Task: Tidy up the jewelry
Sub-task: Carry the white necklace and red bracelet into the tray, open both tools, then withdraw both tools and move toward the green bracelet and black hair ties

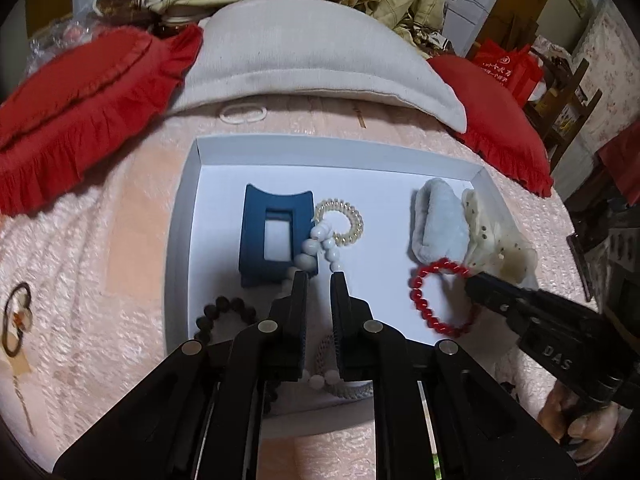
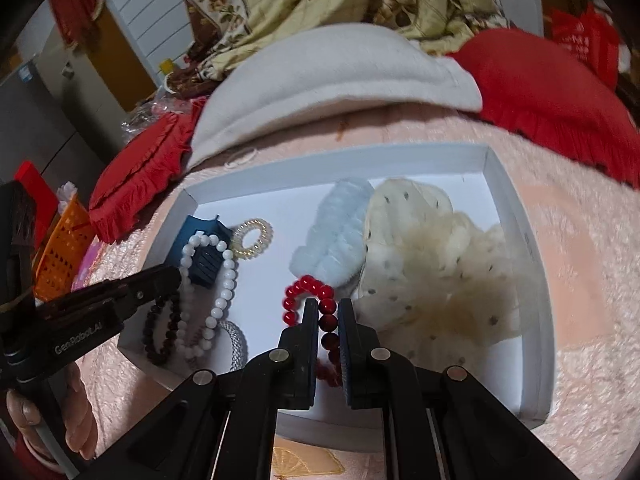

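Observation:
A white tray (image 1: 320, 146) (image 2: 340, 156) lies on a pink bedspread. My left gripper (image 1: 320, 276) (image 2: 178, 276) is shut on a white bead bracelet (image 1: 320, 240) (image 2: 224, 280), which drapes over a blue hair claw (image 1: 276, 232) (image 2: 204, 256). Beside the claw lies a clear spiral hair tie (image 1: 340, 220) (image 2: 252, 238). My right gripper (image 2: 328, 304) (image 1: 472, 280) is shut on a red bead bracelet (image 2: 308, 288) (image 1: 424, 300), low over the tray floor. A light blue scrunchie (image 1: 440, 220) (image 2: 340, 236) and a cream dotted scrunchie (image 1: 496, 236) (image 2: 436, 272) fill the tray's right side.
A dark bead bracelet (image 1: 224, 308) (image 2: 160, 332) and a silver mesh band (image 2: 236, 340) lie at the tray's near left. Red ruffled pillows (image 1: 80, 112) and a pale pillow (image 1: 304, 52) line the far side. An orange basket (image 2: 64, 248) stands left of the bed. A hair tie (image 1: 16, 316) lies loose on the bedspread.

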`<state>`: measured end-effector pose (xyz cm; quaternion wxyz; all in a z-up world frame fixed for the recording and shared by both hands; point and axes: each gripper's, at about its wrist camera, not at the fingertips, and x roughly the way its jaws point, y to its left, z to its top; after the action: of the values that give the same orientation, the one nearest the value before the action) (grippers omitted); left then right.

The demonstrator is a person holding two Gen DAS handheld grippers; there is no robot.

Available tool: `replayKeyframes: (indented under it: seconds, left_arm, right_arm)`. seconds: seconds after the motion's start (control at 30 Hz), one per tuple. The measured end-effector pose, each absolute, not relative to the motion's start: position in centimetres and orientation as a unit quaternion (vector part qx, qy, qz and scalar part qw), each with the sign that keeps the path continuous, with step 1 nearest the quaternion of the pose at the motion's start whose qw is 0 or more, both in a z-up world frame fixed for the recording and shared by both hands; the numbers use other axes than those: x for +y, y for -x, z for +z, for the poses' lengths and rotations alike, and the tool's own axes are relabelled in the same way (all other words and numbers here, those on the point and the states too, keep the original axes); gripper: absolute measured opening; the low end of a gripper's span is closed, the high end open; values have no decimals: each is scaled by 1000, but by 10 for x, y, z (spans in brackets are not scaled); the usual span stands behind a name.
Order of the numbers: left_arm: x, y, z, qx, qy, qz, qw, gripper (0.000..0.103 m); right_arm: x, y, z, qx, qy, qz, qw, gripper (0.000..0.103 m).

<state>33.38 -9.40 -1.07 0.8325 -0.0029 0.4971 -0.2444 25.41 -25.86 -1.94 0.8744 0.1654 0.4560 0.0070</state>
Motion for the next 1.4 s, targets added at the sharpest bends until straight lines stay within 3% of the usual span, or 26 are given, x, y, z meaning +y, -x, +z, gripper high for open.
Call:
replayKeyframes:
  seconds: [0.17, 0.33, 0.47, 0.8, 1.23, 1.4]
  left_arm:
    - [-77, -316, 5, 483, 27, -244, 841, 31]
    - [-53, -284, 25, 458, 25, -216, 862, 31]
    - [-18, -247, 28, 464, 49, -180, 866, 31]
    - [30, -197, 5, 427, 55, -121, 894, 32]
    - [28, -193, -2, 410, 21, -122, 904, 32]
    - [26, -191, -7, 408, 7, -114, 906, 32]
  right_arm:
    - [-256, -251, -23, 470, -167, 1, 867, 9]
    - [-252, -239, -9, 458, -157, -6, 875, 15]
    - [-232, -229, 1, 452, -138, 14, 881, 26]
    - [-171, -248, -29, 509, -113, 27, 853, 27]
    - [-164, -227, -28, 499, -91, 15, 861, 27]
    - [-187, -205, -3, 470, -140, 6, 872, 27]
